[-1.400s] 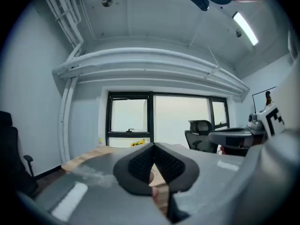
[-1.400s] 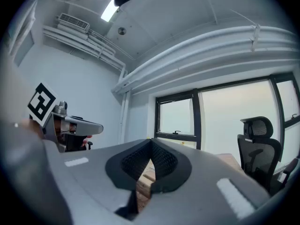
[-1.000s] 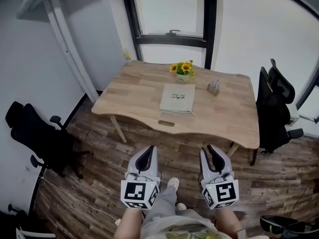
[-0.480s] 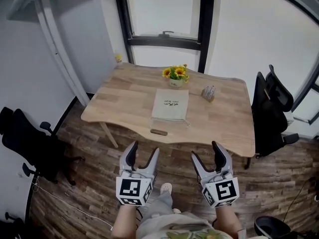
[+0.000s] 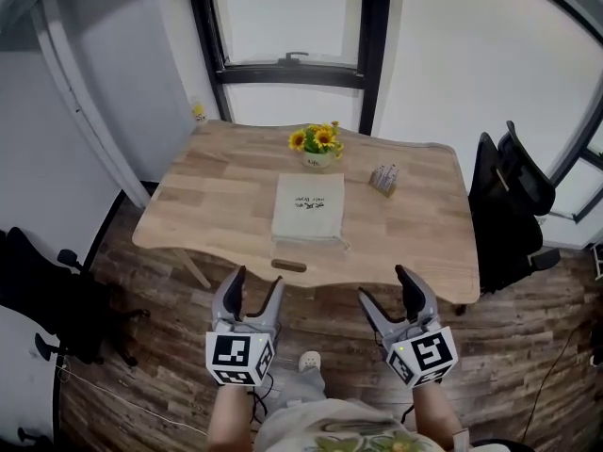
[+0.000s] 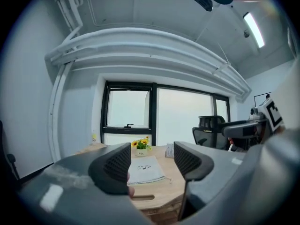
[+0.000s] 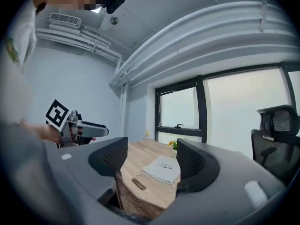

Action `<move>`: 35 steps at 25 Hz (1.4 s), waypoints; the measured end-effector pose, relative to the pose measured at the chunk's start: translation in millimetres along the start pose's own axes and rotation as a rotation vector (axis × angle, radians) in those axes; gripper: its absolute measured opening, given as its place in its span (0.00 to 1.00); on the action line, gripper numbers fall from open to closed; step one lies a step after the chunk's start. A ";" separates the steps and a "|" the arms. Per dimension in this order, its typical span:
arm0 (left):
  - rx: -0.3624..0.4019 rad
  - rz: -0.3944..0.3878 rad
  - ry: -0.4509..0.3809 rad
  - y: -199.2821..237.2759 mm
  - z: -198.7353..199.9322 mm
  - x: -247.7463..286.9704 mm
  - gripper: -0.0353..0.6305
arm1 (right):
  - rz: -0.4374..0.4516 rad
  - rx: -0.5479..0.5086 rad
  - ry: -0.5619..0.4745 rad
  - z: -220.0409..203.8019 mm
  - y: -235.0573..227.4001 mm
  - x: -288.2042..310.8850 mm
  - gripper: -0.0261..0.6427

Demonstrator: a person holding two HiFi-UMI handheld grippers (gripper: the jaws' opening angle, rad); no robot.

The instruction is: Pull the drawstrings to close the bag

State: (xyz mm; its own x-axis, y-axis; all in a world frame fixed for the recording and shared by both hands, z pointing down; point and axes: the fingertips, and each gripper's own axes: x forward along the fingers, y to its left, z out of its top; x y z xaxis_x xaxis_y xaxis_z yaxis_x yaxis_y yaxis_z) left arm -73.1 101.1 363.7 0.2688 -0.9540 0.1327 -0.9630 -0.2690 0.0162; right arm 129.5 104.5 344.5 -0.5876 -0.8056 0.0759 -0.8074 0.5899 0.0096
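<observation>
A beige drawstring bag [image 5: 306, 207] lies flat in the middle of the wooden table [image 5: 207, 205], its near edge toward me with a thin cord at its right corner. Both grippers hang in the air in front of the table, well short of the bag. My left gripper [image 5: 255, 282] stands open with nothing between its pads. The jaws of my right gripper [image 5: 384, 286] are opening, also empty. The left gripper view shows the bag [image 6: 146, 169] far off between the pads [image 6: 117, 161]. In the right gripper view the bag [image 7: 161, 168] is equally distant.
A pot of sunflowers [image 5: 317, 144] stands behind the bag, and a small holder [image 5: 382, 179] to its right. A brown oblong piece [image 5: 288, 266] lies at the table's near edge. Black office chairs stand right [image 5: 509, 205] and left [image 5: 38, 290]. Windows are behind.
Both grippers went from shut to open. The view has moved closer to the table, and the grippers have risen toward its near edge.
</observation>
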 end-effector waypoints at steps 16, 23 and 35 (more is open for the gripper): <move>-0.042 -0.090 0.141 63.2 -53.8 78.2 0.48 | 0.015 -0.034 0.155 -52.7 -19.5 91.1 0.46; -0.068 -0.100 0.221 75.9 -83.4 88.9 0.48 | 0.027 -0.018 0.225 -79.2 -18.4 103.1 0.44; -0.164 -0.174 0.365 87.8 -131.7 133.6 0.48 | 0.073 -0.001 0.323 -120.9 -45.1 138.8 0.42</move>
State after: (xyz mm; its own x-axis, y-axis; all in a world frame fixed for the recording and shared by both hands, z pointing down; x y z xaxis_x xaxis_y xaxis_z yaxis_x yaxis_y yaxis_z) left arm -124.4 -32.5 513.4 0.4312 -0.7792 0.4549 -0.9023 -0.3692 0.2227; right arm 90.7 -27.2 475.2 -0.5967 -0.7020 0.3887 -0.7638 0.6455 -0.0068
